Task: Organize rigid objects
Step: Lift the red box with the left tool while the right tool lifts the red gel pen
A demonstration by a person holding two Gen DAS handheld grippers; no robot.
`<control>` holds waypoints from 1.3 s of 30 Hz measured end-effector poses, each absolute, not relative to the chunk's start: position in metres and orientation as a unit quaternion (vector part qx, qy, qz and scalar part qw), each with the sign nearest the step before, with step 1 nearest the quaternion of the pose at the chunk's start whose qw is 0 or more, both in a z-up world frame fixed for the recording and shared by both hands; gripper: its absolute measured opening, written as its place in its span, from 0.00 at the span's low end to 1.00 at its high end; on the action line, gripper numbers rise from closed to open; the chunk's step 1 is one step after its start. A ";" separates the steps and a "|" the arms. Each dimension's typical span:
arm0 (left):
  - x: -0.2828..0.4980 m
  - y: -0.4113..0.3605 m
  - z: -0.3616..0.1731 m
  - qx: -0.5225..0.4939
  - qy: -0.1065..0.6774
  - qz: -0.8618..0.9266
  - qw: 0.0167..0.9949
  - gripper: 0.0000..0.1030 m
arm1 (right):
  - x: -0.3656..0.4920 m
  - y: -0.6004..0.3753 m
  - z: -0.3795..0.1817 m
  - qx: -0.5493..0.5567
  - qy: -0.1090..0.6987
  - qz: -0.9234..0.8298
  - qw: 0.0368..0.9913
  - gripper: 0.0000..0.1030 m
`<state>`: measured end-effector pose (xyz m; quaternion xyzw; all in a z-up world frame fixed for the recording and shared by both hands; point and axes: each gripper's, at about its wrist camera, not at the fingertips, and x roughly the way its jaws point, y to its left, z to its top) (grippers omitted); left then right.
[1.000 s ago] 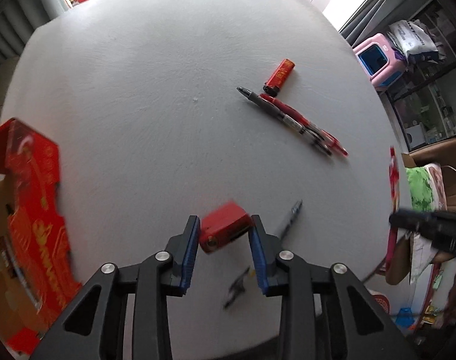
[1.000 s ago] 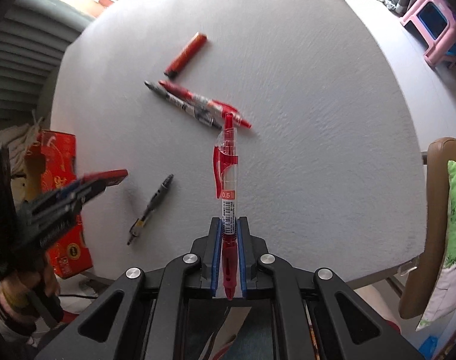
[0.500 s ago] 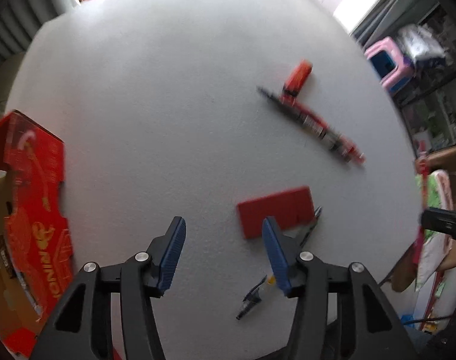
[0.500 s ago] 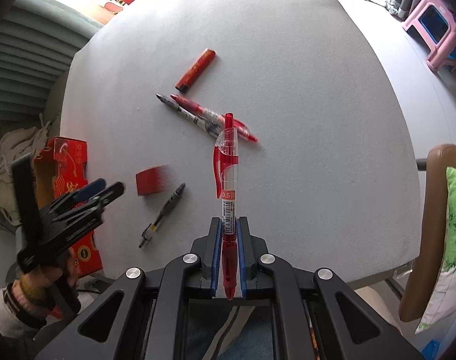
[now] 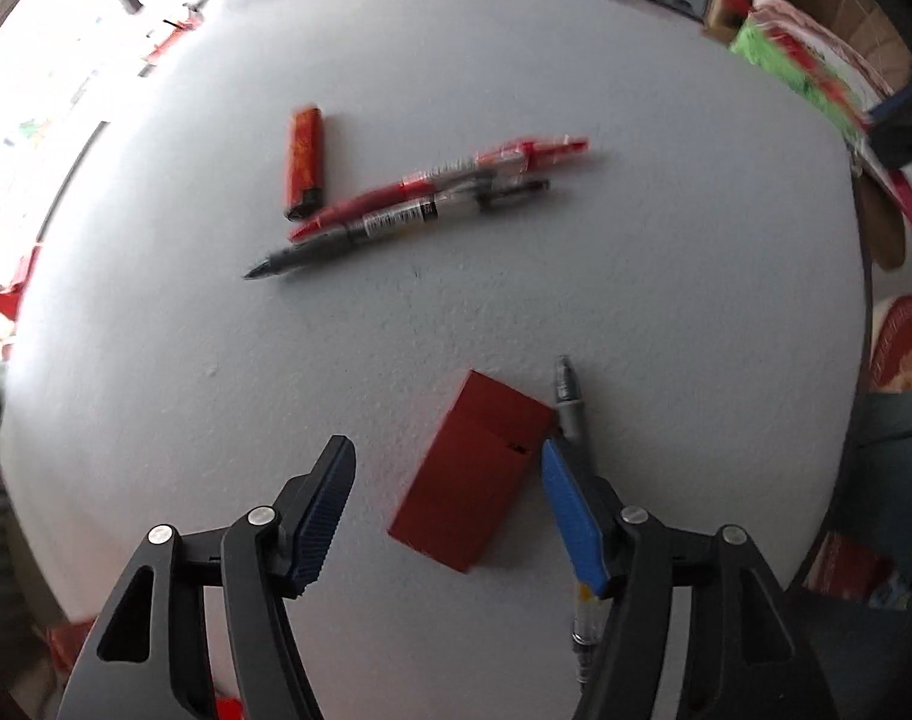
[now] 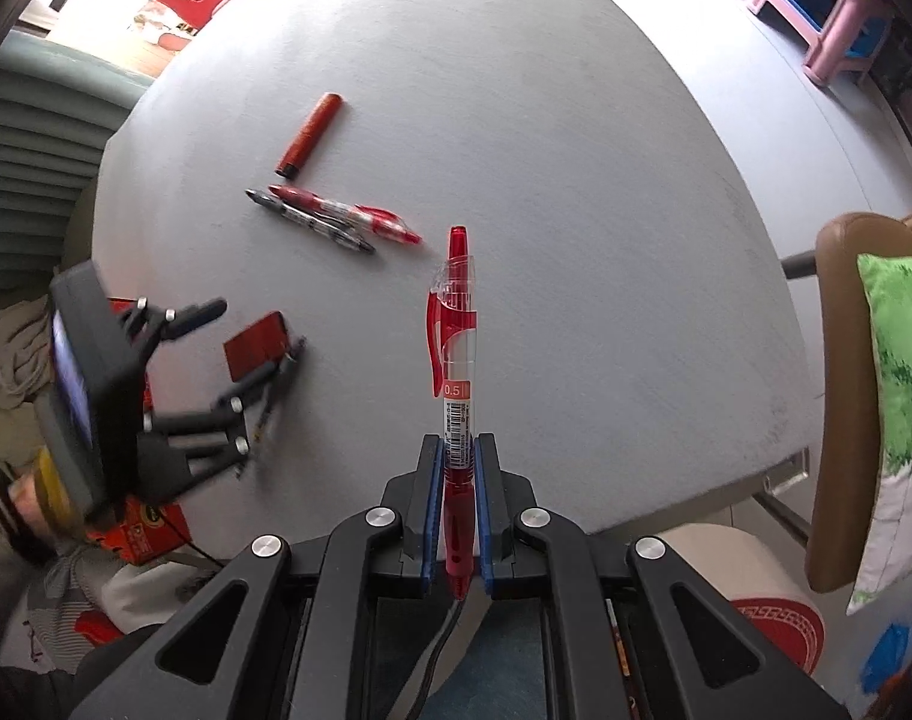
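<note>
Pointing down at the grey table, the left gripper is opening its jaws, with the flat red box lying on the table between them; the pads are standing clear of the box on both sides. A dark pen is lying just beside the box at its 3 o'clock edge, partly hidden behind the right-hand finger. At 12 o'clock from the box, well apart from it, a red pen and a black pen are lying side by side and touching, with a red lighter just beside their left ends at 11 o'clock.

The right gripper is clamping a red gel pen between closed fingers, the pen projecting toward 12 o'clock above the table. In the right wrist view, the left gripper is showing at 9 o'clock, blurred, over the red box.
</note>
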<state>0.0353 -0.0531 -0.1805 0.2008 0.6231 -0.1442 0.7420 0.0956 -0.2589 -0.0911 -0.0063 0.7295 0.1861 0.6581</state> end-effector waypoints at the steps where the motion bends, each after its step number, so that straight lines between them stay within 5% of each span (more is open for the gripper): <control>1: 0.039 -0.050 -0.180 0.191 0.620 -0.148 0.747 0.73 | 0.094 -0.262 -0.091 -0.005 0.730 0.182 0.658 0.11; 7: 0.066 0.017 -0.186 0.000 0.648 0.021 0.762 0.74 | 0.095 -0.276 -0.092 0.009 0.735 0.164 0.658 0.11; 13: 0.053 -0.012 -0.187 0.065 0.642 -0.030 0.763 0.76 | 0.097 -0.267 -0.093 0.001 0.734 0.178 0.656 0.11; 18: 0.044 0.010 -0.201 -0.058 0.666 0.073 0.740 1.00 | 0.097 -0.267 -0.092 0.001 0.732 0.178 0.657 0.11; 23: 0.028 0.011 -0.205 -0.150 0.656 0.166 0.721 1.00 | 0.099 -0.265 -0.091 0.002 0.732 0.176 0.658 0.11; 26: 0.022 -0.004 -0.200 -0.158 0.655 0.172 0.719 0.85 | 0.098 -0.262 -0.087 -0.006 0.727 0.181 0.663 0.11; 27: 0.023 -0.015 -0.194 -0.132 0.652 0.148 0.732 0.63 | 0.099 -0.260 -0.084 -0.010 0.722 0.183 0.667 0.11; 29: 0.022 -0.023 -0.185 -0.103 0.655 0.109 0.740 0.36 | 0.101 -0.259 -0.080 -0.012 0.716 0.185 0.673 0.11; 39: -0.032 -0.022 -0.146 -0.146 0.646 0.040 0.748 0.36 | 0.104 -0.240 -0.072 -0.018 0.701 0.213 0.680 0.11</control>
